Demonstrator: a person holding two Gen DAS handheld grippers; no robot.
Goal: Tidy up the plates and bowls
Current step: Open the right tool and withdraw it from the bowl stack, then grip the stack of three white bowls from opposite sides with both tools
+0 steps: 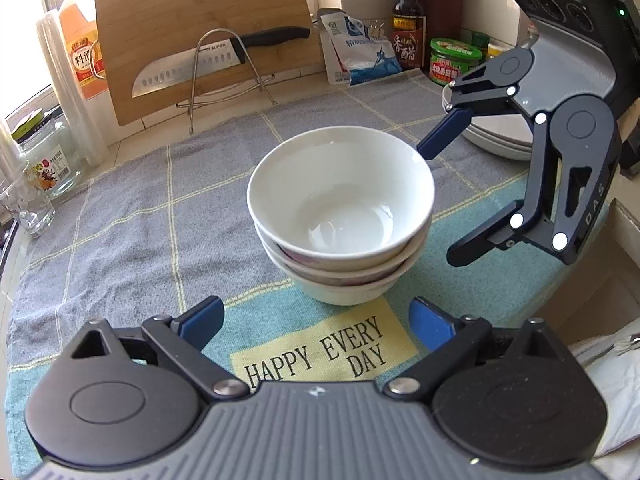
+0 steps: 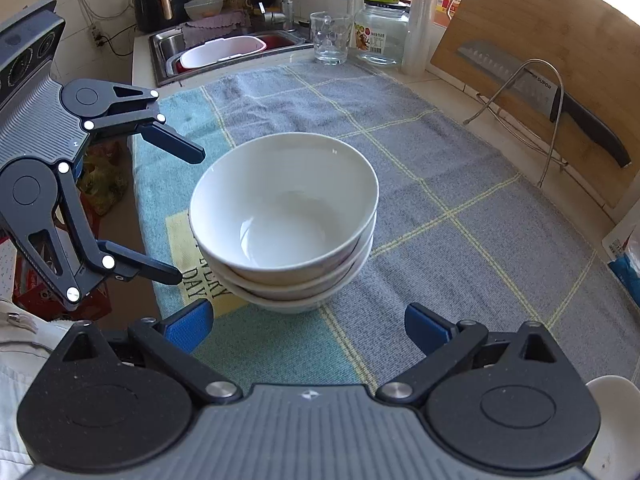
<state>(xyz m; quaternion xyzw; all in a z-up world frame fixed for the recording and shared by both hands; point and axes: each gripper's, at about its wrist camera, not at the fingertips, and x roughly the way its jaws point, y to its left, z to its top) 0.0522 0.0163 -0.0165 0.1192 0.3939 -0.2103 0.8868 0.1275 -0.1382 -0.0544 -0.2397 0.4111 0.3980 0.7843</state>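
Note:
Three white bowls sit nested in one stack (image 1: 340, 216) on a grey and teal checked cloth (image 1: 132, 216); the stack also shows in the right wrist view (image 2: 284, 216). My left gripper (image 1: 316, 324) is open and empty, just short of the stack on its near side. My right gripper (image 2: 306, 326) is open and empty, close to the stack from the other side; it shows in the left wrist view (image 1: 438, 204) to the right of the bowls. A stack of white plates (image 1: 496, 132) sits behind the right gripper.
A cutting board (image 1: 200, 32) and a knife (image 1: 208, 62) on a wire rack stand at the back. Bottles, a salt bag (image 1: 360, 52) and jars line the wall. A glass jar (image 2: 380, 32), a glass (image 2: 330, 38) and a sink (image 2: 224, 52) lie beyond the cloth.

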